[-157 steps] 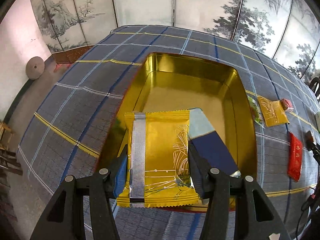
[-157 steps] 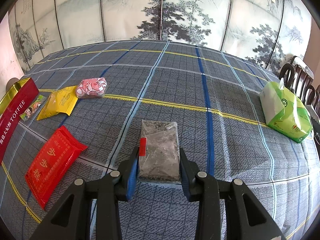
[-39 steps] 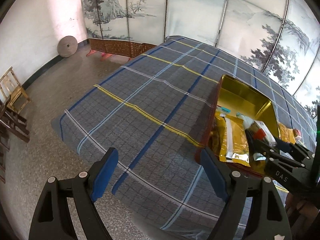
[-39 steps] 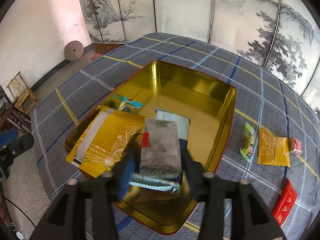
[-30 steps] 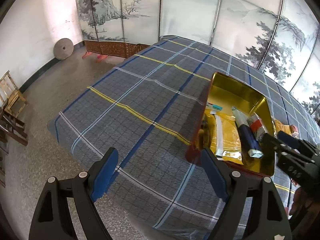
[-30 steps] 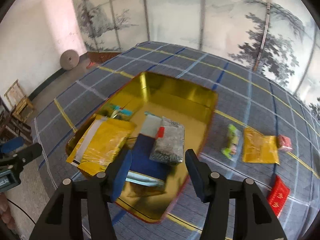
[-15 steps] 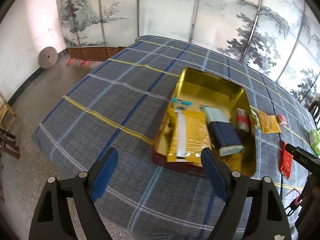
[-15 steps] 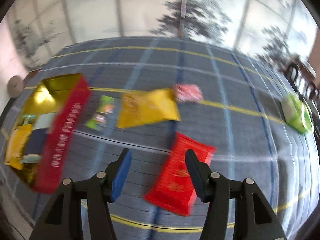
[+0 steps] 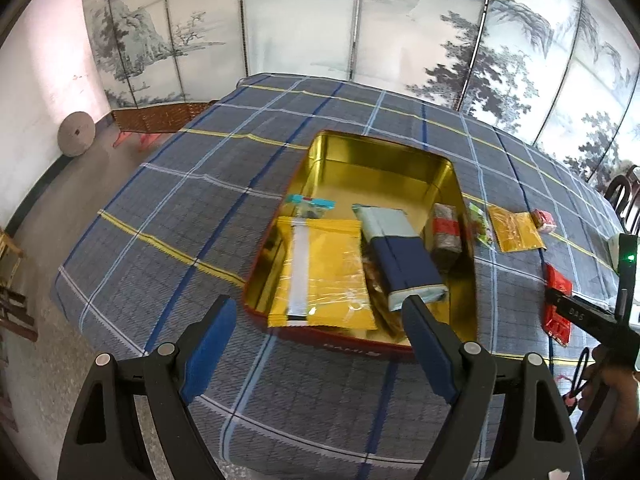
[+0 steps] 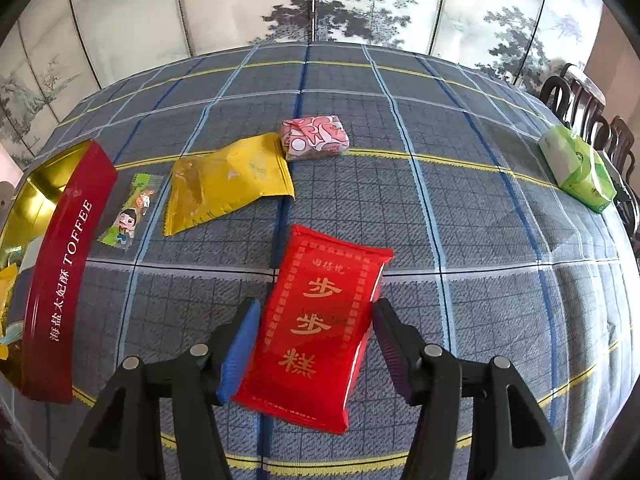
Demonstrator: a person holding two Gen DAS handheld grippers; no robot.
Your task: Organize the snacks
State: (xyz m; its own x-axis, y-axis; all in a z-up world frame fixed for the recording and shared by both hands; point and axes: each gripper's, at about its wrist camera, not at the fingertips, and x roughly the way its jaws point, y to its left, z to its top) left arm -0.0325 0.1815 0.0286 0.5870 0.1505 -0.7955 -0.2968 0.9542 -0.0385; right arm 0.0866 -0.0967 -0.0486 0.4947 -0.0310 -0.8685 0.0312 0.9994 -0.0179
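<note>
A gold-lined red tin [image 9: 384, 152] sits on the plaid cloth and holds a yellow packet [image 9: 324, 272], a blue-and-white packet [image 9: 404, 256], a grey packet [image 9: 445, 236] and a small teal one [image 9: 310, 202]. My left gripper [image 9: 316, 340] is open and empty, above the table edge in front of the tin. My right gripper [image 10: 312, 338] is open, its jaws on either side of a red snack packet [image 10: 320, 324] lying flat on the cloth. The tin's red wall [image 10: 66, 264] is at the left of the right wrist view.
On the cloth beyond the red packet lie a yellow packet [image 10: 228, 182], a pink patterned packet [image 10: 314, 138] and a small green candy wrapper [image 10: 130, 212]. A green tissue pack [image 10: 576, 168] lies far right near dark chairs [image 10: 580, 96]. The table edge drops to the floor at left.
My right gripper let the grey packet go in the tin, swung right and came down around the red packet. My left gripper stayed open and turned toward the tin.
</note>
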